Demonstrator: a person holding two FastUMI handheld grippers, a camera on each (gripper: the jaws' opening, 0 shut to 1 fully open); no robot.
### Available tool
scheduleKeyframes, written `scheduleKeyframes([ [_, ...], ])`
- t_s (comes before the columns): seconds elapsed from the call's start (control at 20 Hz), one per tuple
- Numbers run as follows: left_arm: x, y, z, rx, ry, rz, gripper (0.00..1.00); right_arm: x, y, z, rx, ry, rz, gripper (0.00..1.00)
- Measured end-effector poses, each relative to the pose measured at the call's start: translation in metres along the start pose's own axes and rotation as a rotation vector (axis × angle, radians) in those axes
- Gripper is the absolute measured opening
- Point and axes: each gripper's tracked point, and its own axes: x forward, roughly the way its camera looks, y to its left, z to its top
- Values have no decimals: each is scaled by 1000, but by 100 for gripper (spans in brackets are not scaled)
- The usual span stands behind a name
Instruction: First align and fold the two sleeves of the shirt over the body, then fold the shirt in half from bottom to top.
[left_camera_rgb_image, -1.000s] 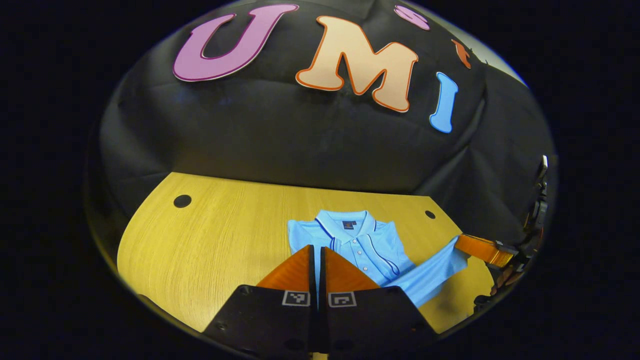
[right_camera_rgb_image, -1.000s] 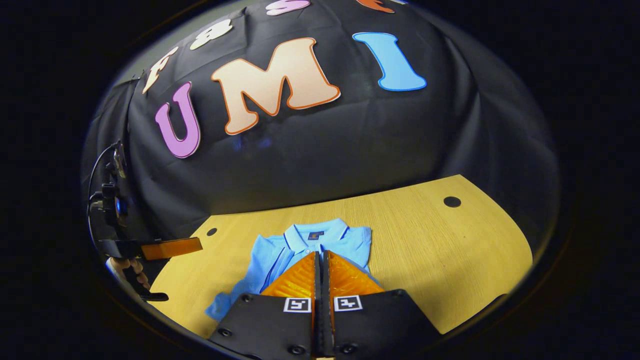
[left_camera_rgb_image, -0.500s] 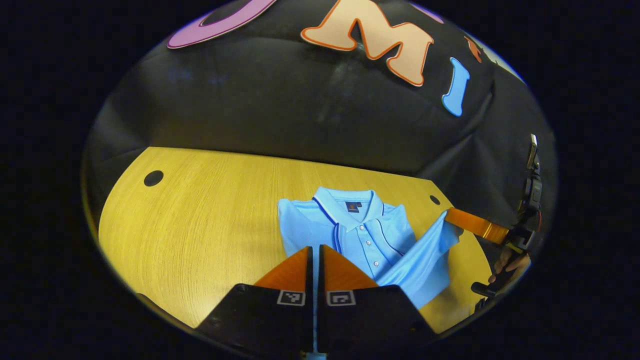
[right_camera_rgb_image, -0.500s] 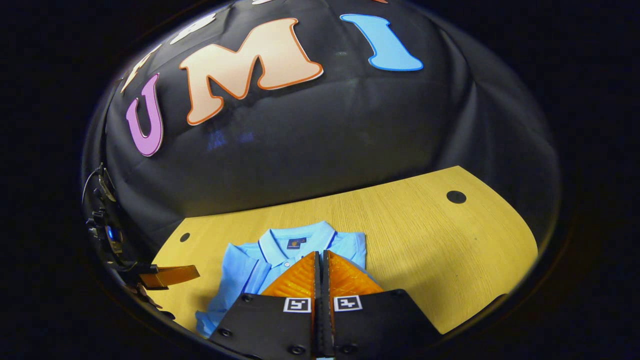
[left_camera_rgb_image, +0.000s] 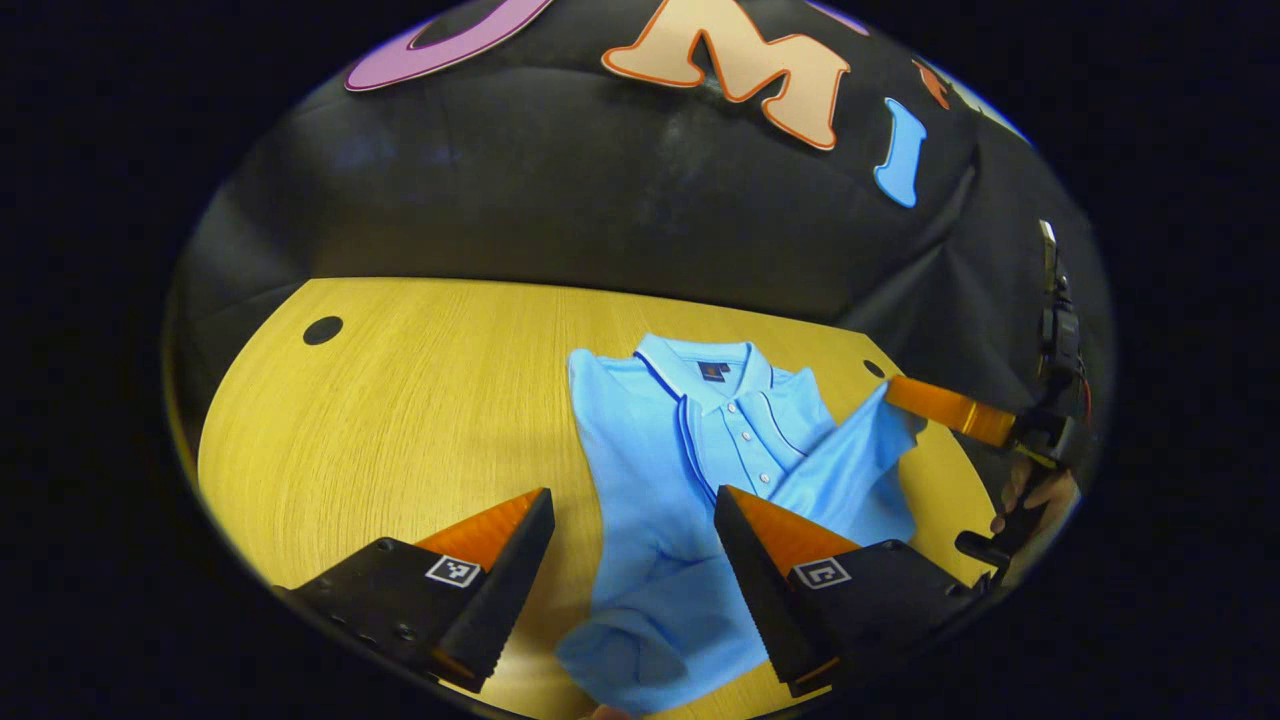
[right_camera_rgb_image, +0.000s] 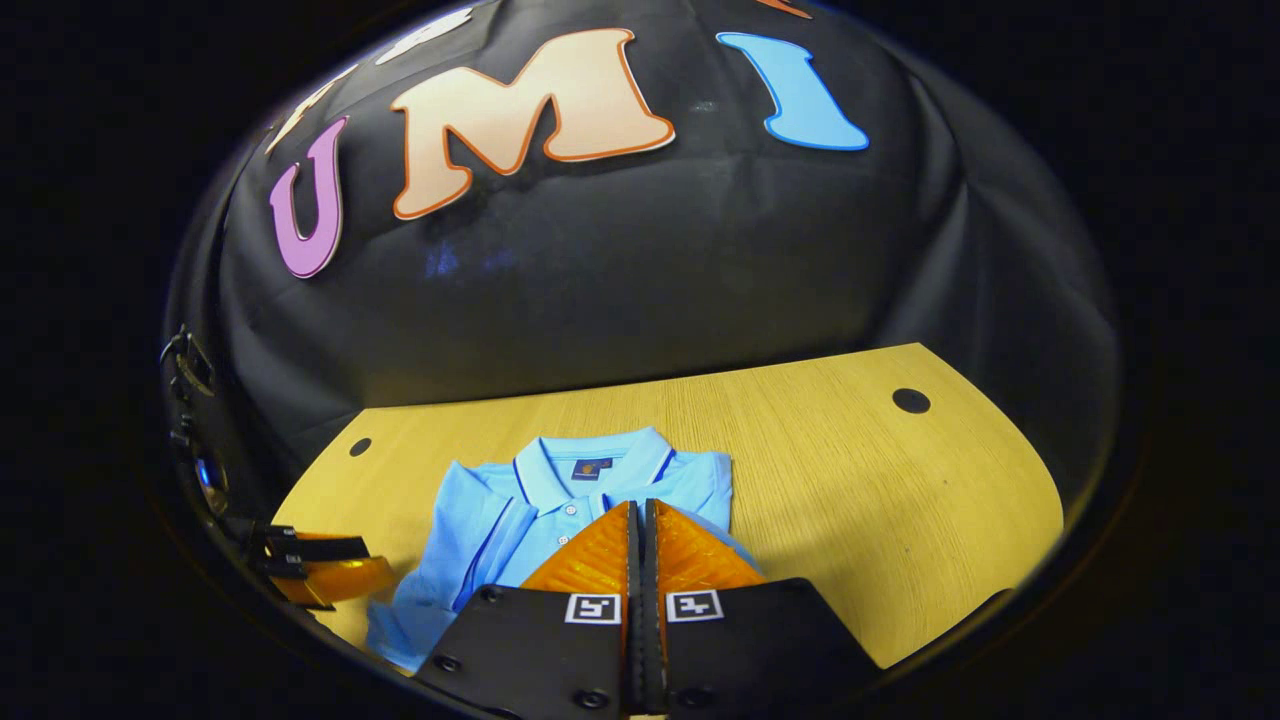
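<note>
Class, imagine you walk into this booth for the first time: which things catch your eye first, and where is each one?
The light blue polo shirt stands out, lying collar-away on the yellow wooden table. In the left gripper view, the left gripper hangs wide open above the shirt's lower part. At the right of that view, the right gripper is shut on a sleeve, lifting it off the table.
</note>
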Motion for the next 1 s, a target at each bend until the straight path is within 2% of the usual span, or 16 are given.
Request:
scheduleKeyframes([
  [0.25, -29, -11, -58, -24, 68, 9, 96, -15, 4, -8, -9, 6, 15, 2],
  [0.4, -28, -10, -85, -33, 117, 28, 90, -22, 4, -11, -15, 10, 20, 2],
  [0.45, -27, -5, -87, -22, 115, 50, 80, -23, 5, -12, -16, 10, 22, 0],
  [0.5, -25, -2, -85, -4, 103, 66, 79, -25, 5, -11, -16, 9, 23, 0],
  [0.6, -23, 3, -86, 14, 114, 90, 47, -28, 5, -12, -21, 8, 27, 2],
  [0.65, -23, 5, -86, 22, 119, 103, 25, -30, 5, -12, -24, 7, 27, 2],
  [0.75, -24, 4, -82, 29, 112, 108, 3, -32, 5, -12, -25, 6, 29, 0],
  [0.8, -24, 1, -80, 25, 112, 97, 0, -33, 5, -11, -24, 4, 30, 2],
  [0.85, -26, -1, -77, 21, 110, 91, 0, -35, 6, -9, -22, 1, 31, 0],
  [1.0, -33, -9, -49, 18, 58, 56, 0, -39, 6, 0, -10, -24, 37, 2],
])
